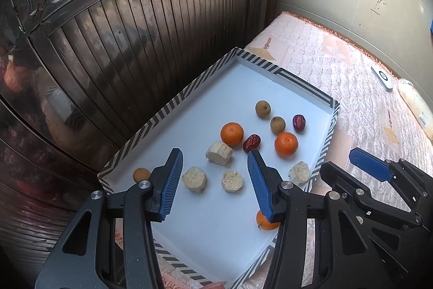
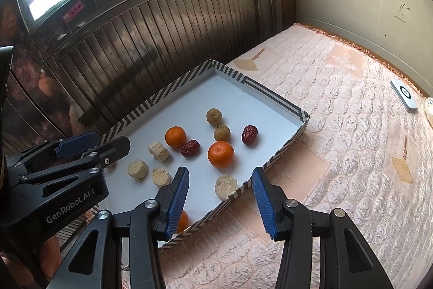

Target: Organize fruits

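Fruits lie scattered in the white tray [image 1: 243,77] in front of both your grippers, none of them between any jaws. Your left gripper [image 1: 215,161] hangs above the tray's near half with its blue pads [image 1: 173,180] spread apart and nothing between them; seen through the gap are two pale cut pieces [image 1: 194,179], well below the fingers and not touched. A small orange [image 1: 266,221] sits partly hidden behind the right-hand finger of that gripper, and another small orange fruit [image 1: 141,174] peeks out just left of the left-hand finger. Your right gripper [image 2: 220,176] is likewise spread and empty, poised over the tray's striped right wall [image 2: 281,151]; one more pale cut piece [image 2: 225,186] lies against that wall, in line with the gap. Farther out, past both sets of jaws, you have a fourth pale chunk [image 1: 218,153], two mandarins [image 1: 232,133] with a red date [image 1: 251,142] between them, two brown longans [image 1: 263,108] and a second red date [image 1: 298,122] nearer the far right corner. The tray rests on a quilted pink cover [image 2: 351,126], close against a dark slatted door [image 1: 135,45]. A white device [image 2: 403,94] lies well apart near the wall.
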Demonstrator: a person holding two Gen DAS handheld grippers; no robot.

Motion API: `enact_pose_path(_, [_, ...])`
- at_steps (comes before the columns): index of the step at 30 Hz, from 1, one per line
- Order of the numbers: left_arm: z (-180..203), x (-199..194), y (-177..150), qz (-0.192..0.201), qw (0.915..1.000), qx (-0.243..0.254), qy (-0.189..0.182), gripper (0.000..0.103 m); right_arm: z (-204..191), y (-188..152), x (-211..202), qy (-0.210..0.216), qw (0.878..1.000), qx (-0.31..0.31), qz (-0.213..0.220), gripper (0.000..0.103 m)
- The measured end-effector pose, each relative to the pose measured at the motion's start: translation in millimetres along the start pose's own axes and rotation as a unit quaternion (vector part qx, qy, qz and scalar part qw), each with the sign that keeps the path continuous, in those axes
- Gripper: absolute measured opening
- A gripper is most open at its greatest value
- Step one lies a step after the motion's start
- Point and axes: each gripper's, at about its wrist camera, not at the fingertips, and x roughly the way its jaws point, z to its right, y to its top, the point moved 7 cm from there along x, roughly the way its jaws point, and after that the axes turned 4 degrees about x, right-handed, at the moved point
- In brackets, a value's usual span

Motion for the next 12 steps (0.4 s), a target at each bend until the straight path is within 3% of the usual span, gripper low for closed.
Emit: enact_pose_path(12, [11,-6,2,0.015,0.9996,0.020,0.012,0.050,10,-3,-5,-0.003,1.000,0.015,0.007,0.047])
